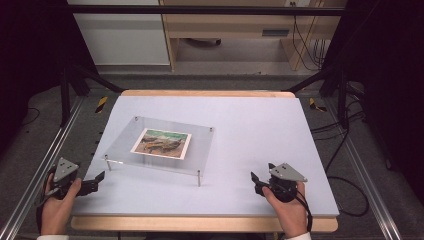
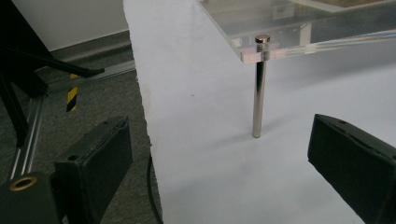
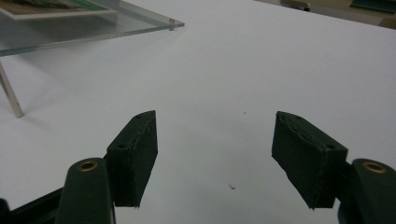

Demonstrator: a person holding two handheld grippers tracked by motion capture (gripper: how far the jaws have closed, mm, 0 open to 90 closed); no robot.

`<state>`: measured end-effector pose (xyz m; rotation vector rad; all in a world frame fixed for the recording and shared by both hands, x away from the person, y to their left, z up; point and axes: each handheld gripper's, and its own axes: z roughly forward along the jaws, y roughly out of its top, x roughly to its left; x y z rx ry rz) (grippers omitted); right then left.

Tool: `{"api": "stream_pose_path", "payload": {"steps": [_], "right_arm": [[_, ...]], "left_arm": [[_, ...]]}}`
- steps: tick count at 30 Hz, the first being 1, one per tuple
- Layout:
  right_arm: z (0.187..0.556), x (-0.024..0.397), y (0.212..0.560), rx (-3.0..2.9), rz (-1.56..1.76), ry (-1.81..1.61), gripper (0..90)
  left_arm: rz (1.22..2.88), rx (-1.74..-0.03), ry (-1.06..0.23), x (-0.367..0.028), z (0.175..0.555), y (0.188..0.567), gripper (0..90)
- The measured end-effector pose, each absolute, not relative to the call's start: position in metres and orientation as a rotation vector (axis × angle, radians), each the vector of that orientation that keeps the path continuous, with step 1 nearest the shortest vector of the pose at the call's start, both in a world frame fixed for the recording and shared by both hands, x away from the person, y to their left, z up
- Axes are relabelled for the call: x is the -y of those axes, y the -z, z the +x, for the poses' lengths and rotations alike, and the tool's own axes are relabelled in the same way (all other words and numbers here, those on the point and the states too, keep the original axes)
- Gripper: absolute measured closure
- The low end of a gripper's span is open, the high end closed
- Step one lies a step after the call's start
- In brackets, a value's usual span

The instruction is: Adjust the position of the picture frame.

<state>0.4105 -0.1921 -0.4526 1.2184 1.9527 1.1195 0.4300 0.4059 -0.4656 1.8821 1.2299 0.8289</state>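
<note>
Over the pale grey tabletop (image 1: 240, 120), both grippers hover with fingers spread and nothing between them.

At the near left edge, the left gripper (image 1: 98, 181) has its black padded fingers (image 2: 100, 158) wide apart, empty, aimed at the near-left slim metal leg (image 2: 258, 93) of the clear acrylic plate on four thin metal legs (image 1: 200, 147), which stands left of centre, with a colourful printed picture card (image 1: 161, 143) under its clear top. Near the front right, the right gripper (image 1: 258, 180) also has its fingers (image 3: 135, 154) parted, gripping nothing, well apart from the plate.
</note>
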Motion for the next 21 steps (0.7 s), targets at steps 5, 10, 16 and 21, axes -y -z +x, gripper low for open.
{"api": "stream_pose_path", "payload": {"steps": [5,10,16,21], "right_arm": [[0.408,0.182,0.455,-1.986,1.191,-1.130,36.6],[0.407,0.173,0.457,-2.020,1.197,-1.161,39.7],[0.405,0.151,0.457,-2.060,1.217,-1.246,38.3],[0.405,0.119,0.460,-2.141,1.185,-1.264,36.5]], "left_arm": [[1.867,-1.228,-0.840,-0.406,0.430,0.465,5.2],[1.858,-1.216,-0.826,-0.404,0.430,0.466,3.9],[1.898,-1.185,-0.760,-0.398,0.430,0.467,4.1],[1.935,-1.162,-0.732,-0.395,0.430,0.466,4.5]]}}
